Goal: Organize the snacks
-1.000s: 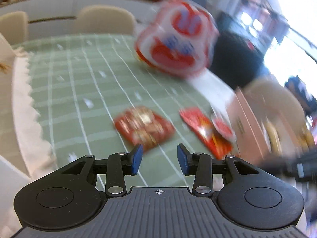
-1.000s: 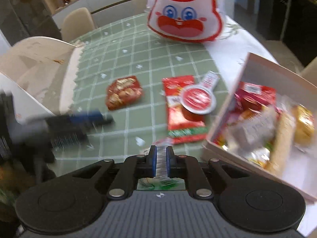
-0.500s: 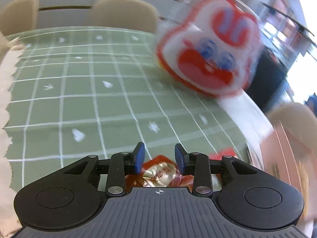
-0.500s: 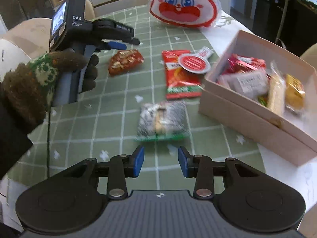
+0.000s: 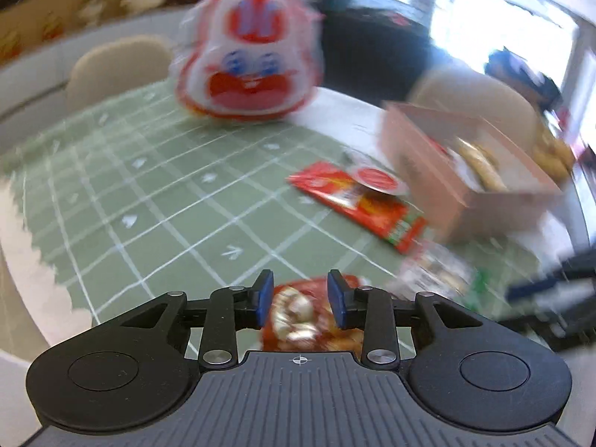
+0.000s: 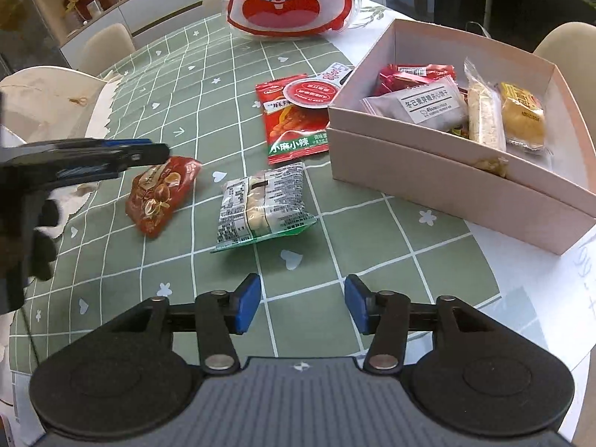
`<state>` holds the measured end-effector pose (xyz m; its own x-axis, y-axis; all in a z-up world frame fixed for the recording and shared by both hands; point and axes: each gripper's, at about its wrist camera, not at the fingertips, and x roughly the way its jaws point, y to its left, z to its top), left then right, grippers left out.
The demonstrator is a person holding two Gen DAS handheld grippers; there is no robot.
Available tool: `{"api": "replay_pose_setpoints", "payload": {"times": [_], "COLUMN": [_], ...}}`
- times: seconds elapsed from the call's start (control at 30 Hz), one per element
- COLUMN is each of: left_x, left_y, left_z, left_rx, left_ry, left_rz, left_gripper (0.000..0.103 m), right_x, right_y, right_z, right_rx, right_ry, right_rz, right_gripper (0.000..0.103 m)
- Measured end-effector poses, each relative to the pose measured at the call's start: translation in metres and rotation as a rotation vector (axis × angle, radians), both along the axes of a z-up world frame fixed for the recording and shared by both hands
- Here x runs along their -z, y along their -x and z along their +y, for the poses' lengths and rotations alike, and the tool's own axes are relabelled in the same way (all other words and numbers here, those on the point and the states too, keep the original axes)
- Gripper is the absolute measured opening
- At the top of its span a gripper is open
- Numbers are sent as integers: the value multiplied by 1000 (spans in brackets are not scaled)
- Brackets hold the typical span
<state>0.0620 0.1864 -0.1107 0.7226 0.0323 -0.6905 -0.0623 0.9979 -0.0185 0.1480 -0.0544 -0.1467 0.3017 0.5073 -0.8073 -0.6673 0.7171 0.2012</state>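
A pink box [image 6: 439, 171] at the right of a green checked tablecloth [image 6: 178, 93] already holds several wrapped snacks, which suggests it is the collecting point for whatever lies loose. Left of the box rest 3 packets: a long red packet [image 6: 294, 126] just beside its near-left corner, with a round red lid [image 6: 311, 92] on top of it; a clear green-edged packet [image 6: 260, 205] nearer the camera; and, farthest from the box, a red nut packet [image 6: 160, 195].

The left gripper [image 5: 301, 300] has that nut packet between its blue pads, seemingly for a lift toward the box; blur leaves it unclear whether the pads press on it, and the right wrist view shows only its tip above the packet. The right gripper [image 6: 301, 303] hovers near the clear packet, its jaws opening with nothing between them.

A rabbit-faced bag [image 6: 290, 0] stands beyond the box, its top cut off.
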Motion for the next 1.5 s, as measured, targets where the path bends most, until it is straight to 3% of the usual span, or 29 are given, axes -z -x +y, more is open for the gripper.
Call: {"api": "replay_pose_setpoints", "payload": {"times": [0.13, 0.27, 0.33, 0.43, 0.53, 0.63, 0.73, 0.97, 1.17, 1.27, 1.33, 1.5], "left_x": [9, 20, 23, 19, 14, 16, 23, 24, 24, 21, 19, 11], "left_y": [1, -1, -4, -7, -5, -10, -15, -21, -17, -6, 2, 32], "left_z": [-36, -52, -54, -47, -40, -27, -13, -12, -11, -8, -6, -16], "left_rx": [117, 157, 168, 127, 32, -48, -101, -121, -104, -115, -128, -144], "left_ry": [-174, -209, -179, -111, -118, -94, -9, 16, 22, 110, 159, 217], "left_rz": [105, 116, 121, 105, 87, 127, 163, 162, 159, 142, 139, 132], "left_gripper": [39, 64, 81, 77, 75, 77, 77, 81, 78, 76, 76, 75], "right_x": [0, 2, 3, 6, 8, 11, 12, 16, 21, 19, 15, -11], "right_y": [2, 8, 13, 22, 31, 39, 42, 45, 51, 48, 44, 29], "right_z": [4, 3, 2, 2, 4, 5, 5, 3, 6, 10, 13, 24], "right_rx": [-2, 5, -1, -19, -46, -50, -58, -66, -51, -79, -109, -92], "right_ry": [15, 21, 28, 50, 75, 84, 81, 67, 68, 87, 88, -12], "right_rz": [-13, -34, -55, -98, -139, -167, -169, -177, -171, -162, -152, -224], "right_gripper": [53, 54, 56, 58, 66, 77, 82, 90, 103, 102, 85, 84]}}
